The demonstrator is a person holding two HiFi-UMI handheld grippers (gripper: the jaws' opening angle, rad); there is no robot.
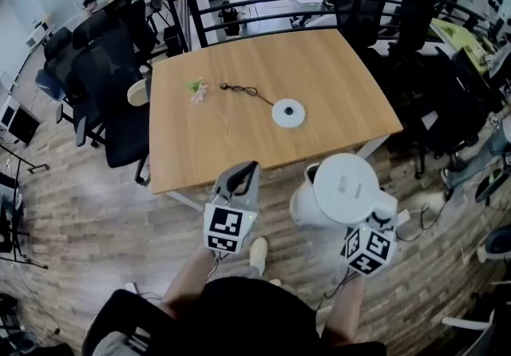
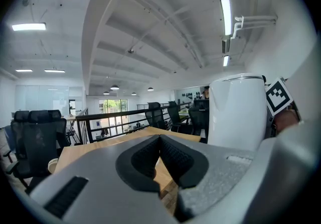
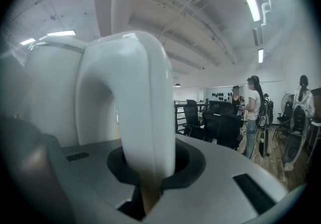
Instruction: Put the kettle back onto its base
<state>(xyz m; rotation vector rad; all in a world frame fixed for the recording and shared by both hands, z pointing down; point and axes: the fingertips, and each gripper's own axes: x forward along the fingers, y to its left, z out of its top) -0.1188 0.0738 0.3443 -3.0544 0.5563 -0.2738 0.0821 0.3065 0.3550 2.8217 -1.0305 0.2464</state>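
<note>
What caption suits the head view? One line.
Right hand-held gripper holds the white kettle near the table bearing its base.

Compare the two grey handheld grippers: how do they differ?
The left gripper has jaws shut on nothing; the right gripper clamps the white plastic kettle by its handle. From above, the left gripper shows whole; the kettle hides the right gripper's jaws. Both carry black-and-white marker cubes.

The left gripper [image 1: 251,165] and right gripper [image 1: 382,217] have grey shells with black ribbed pads [image 2: 176,160], and each carries a white cube [image 1: 225,228] of black square markers. The person wears a black top [image 1: 239,316] and a pale shoe [image 1: 258,254].
</note>
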